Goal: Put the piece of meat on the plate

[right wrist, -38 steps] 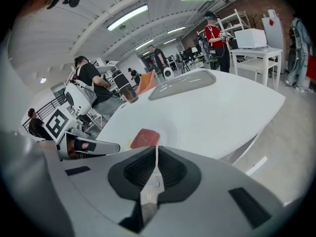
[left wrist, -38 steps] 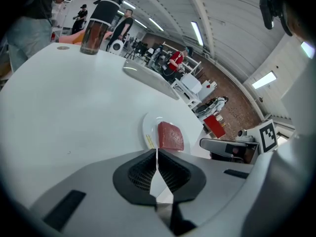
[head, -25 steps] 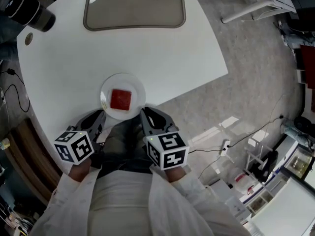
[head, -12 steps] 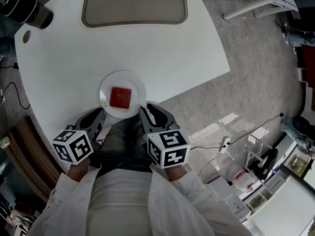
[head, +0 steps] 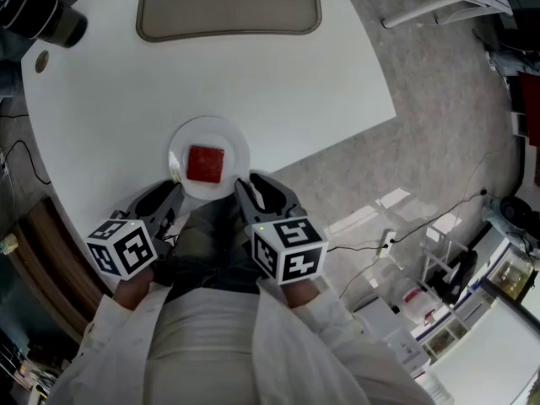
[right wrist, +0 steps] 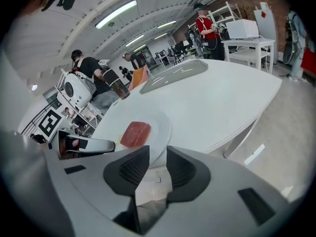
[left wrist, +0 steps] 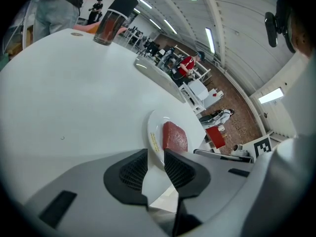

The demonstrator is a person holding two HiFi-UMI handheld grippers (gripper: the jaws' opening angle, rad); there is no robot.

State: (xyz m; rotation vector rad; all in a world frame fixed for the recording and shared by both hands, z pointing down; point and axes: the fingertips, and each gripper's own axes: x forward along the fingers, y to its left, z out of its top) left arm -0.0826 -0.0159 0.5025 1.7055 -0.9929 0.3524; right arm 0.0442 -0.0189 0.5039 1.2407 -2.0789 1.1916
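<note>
A square red piece of meat [head: 205, 164] lies in the middle of a round white plate [head: 180, 144], which sits on the white table [head: 101, 125] close to its near edge. Both grippers hover just short of the plate, near my body. My left gripper [head: 169, 194] is at the plate's lower left and my right gripper [head: 253, 188] at its lower right. Neither touches the plate. In the left gripper view the meat [left wrist: 174, 136] and plate [left wrist: 153, 132] show just past the shut, empty left gripper [left wrist: 156, 164]. The right gripper [right wrist: 158, 164] is likewise shut and empty before the meat [right wrist: 135, 133].
A grey-brown tray [head: 228, 7] lies at the table's far side. A dark cylindrical container [head: 42, 15] stands at the far left corner. The table edge runs diagonally on the right above a grey floor with cables [head: 396, 243] and white racks [head: 456, 285].
The plate and meat stay put. Both grippers hold nearly still, the right one creeping slightly toward the plate's edge.
</note>
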